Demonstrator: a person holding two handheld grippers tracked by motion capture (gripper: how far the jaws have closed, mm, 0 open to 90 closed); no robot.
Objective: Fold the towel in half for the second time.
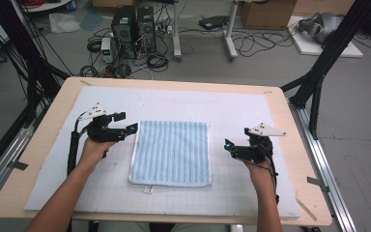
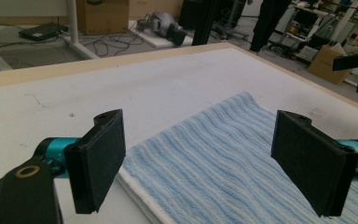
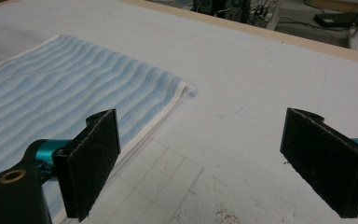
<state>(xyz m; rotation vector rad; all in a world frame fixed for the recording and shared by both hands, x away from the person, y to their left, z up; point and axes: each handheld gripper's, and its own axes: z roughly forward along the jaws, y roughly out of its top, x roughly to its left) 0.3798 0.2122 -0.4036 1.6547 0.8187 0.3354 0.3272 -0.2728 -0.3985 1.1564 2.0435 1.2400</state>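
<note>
A folded blue-and-white striped towel lies flat in the middle of the white mat. My left gripper hovers at the towel's upper left corner, jaws wide open and nothing between them. In the left gripper view the towel spreads under and past the two black pads. My right gripper stands open to the right of the towel, clear of its edge. The right gripper view shows the towel's right edge and far corner beside the left pad, with bare mat between the jaws.
The mat covers a wooden table with a pale rim. Beyond the far edge the floor holds computer towers, tangled cables, a cardboard box and black frame legs. A small label sticks out at the towel's near edge.
</note>
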